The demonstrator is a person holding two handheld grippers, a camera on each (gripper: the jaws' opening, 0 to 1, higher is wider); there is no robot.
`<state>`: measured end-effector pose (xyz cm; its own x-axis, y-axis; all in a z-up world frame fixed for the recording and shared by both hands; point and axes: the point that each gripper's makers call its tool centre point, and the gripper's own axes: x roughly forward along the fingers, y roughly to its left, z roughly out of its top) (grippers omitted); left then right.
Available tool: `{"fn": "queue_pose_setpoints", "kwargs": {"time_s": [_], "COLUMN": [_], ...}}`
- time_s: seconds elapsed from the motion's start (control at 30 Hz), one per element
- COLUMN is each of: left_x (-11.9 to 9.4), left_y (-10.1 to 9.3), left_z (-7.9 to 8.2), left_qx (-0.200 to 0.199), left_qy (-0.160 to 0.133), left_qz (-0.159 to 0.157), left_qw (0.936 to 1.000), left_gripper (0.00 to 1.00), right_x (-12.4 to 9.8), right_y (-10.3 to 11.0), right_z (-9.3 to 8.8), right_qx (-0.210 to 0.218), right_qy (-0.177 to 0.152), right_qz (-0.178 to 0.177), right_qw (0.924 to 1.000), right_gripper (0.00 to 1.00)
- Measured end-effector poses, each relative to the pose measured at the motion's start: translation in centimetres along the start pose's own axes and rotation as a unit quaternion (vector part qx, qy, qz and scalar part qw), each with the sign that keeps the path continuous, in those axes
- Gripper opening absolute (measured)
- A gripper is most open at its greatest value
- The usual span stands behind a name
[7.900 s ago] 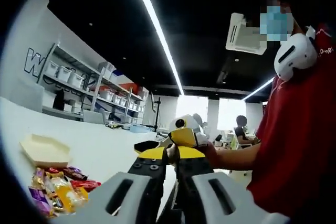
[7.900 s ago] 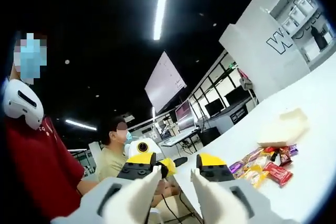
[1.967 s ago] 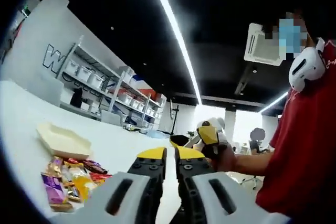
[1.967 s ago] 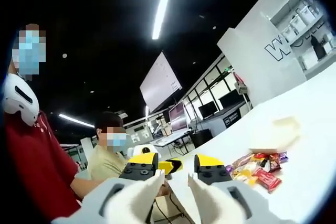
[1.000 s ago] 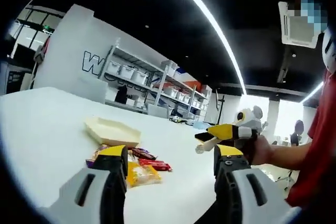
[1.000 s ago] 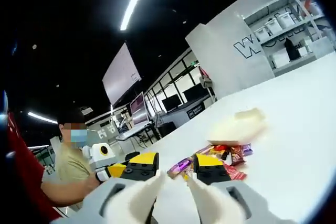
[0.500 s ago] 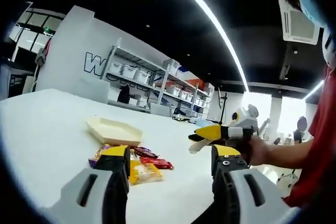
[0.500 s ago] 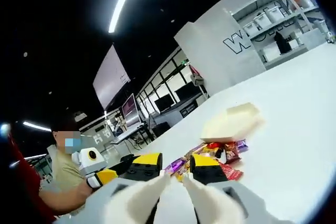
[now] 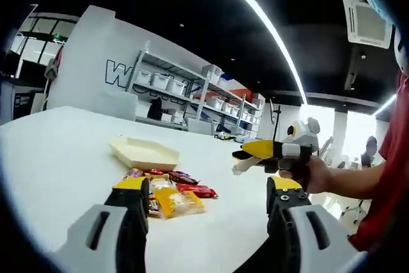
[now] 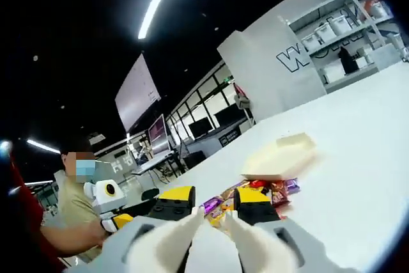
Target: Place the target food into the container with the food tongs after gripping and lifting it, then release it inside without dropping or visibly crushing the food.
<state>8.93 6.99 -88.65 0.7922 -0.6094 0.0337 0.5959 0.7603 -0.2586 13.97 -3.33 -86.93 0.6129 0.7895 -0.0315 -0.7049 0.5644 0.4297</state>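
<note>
On the white counter, a heap of wrapped snacks is lying just in front of a shallow cream container, the two nearly touching and both sitting well in from the counter's edges. The left gripper is hanging above the counter's near edge with its yellow-tipped jaws spread wide, nothing between them, the snack heap showing in the gap. The right gripper is hovering near the counter's edge with its jaws nearly together, only a narrow slit between the tips, clamped on nothing; in the left gripper view it is coming in from the right, held in a person's hand. Beyond it, in the right gripper view, the snacks and container are lying side by side. A seated person is showing past the counter's far edge.
</note>
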Motion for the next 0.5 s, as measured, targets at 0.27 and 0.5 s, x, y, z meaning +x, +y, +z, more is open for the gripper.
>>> {"fn": "queue_pose_setpoints", "kwargs": {"time_s": [0.27, 0.5], "left_x": [0.0, 0.0], "left_y": [0.7, 1.3], "left_z": [-0.7, -1.9], "left_qx": [0.015, 0.044], "left_qy": [0.018, 0.05], "left_qz": [0.02, 0.048], "left_qw": [0.9995, 0.9966], "left_gripper": [0.78, 0.92], "right_x": [-0.2, 0.1], "right_y": [-2.2, -3.4], "right_z": [0.1, -0.1], "right_qx": [-0.017, -0.024], "right_qy": [0.01, 0.017], "right_qz": [-0.029, -0.039], "right_qw": [0.9994, 0.9988], "right_gripper": [0.2, 0.21]}}
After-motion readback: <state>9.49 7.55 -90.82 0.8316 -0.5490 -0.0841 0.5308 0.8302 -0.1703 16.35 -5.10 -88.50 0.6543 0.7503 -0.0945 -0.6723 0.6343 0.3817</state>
